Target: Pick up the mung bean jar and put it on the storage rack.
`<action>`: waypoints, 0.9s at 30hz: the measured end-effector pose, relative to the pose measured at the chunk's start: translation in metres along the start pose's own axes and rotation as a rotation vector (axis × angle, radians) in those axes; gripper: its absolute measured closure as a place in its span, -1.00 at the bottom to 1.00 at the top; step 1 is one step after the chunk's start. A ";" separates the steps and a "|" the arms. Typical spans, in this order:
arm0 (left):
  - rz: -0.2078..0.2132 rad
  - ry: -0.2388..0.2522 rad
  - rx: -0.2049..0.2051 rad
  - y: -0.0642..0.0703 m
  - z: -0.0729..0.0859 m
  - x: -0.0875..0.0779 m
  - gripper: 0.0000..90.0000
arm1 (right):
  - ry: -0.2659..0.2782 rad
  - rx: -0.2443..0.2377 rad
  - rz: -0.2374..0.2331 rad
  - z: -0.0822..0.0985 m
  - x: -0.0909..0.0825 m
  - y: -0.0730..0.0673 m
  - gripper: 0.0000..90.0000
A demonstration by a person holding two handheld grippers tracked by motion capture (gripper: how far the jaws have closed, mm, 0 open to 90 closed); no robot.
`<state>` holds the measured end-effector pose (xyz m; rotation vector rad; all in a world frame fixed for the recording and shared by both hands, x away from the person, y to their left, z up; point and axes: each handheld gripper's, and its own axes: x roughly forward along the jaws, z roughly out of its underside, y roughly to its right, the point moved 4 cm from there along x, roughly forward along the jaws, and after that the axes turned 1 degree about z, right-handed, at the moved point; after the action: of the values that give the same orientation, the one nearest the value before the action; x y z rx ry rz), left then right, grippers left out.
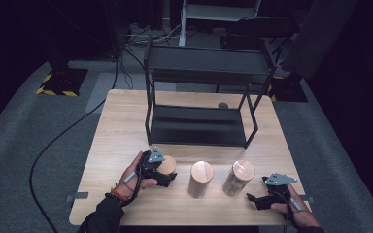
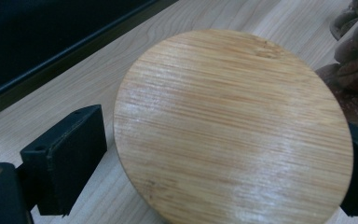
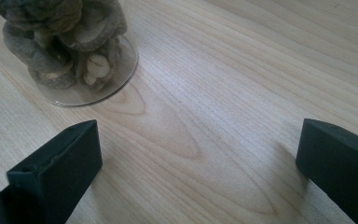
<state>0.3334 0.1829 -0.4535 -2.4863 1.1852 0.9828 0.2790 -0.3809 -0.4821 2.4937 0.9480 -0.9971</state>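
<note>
The left gripper (image 1: pixel 167 177) was seen spread wide around the nearest jar's bamboo lid (image 2: pixel 233 128), one black jaw standing clear of the rim on one side and the other jaw close against the far edge; no firm grip was visible, so nothing was judged to be held yet. This jar (image 1: pixel 167 165) stood directly between its jaws on the wooden table (image 1: pixel 121 126). A second jar (image 1: pixel 200 179) stood just beyond it, and a third jar (image 1: pixel 238 177) farther off, toward the right gripper (image 1: pixel 255 199). The right gripper rested low over the table, jaws parted wide on nothing, with the third jar's glass base (image 3: pixel 81 70) ahead and to one side of them. The jars were judged rigid, breakable and slippery at the glass wall; the flat lid offered little to bite. A hold around the body below the lid was judged safest. A black shelf rack (image 1: pixel 201 92) stood well beyond both grippers.
</note>
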 end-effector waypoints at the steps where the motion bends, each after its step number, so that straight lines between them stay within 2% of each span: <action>1: 0.000 0.000 -0.002 0.000 0.000 0.000 -0.89 | 0.000 0.000 0.000 0.000 0.000 0.000 -1.00; 11: 0.005 0.006 0.010 -0.001 -0.003 0.002 -0.77 | 0.000 0.000 0.000 0.000 0.000 0.000 -1.00; 20: 0.061 0.009 0.008 -0.007 -0.005 0.004 -0.57 | 0.000 0.000 0.000 0.000 0.000 0.000 -1.00; 27: 0.053 -0.004 0.023 -0.005 -0.008 0.004 -0.53 | 0.000 0.000 0.000 0.000 0.000 0.000 -1.00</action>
<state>0.3428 0.1804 -0.4501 -2.4461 1.2603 0.9812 0.2790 -0.3809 -0.4821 2.4937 0.9483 -0.9969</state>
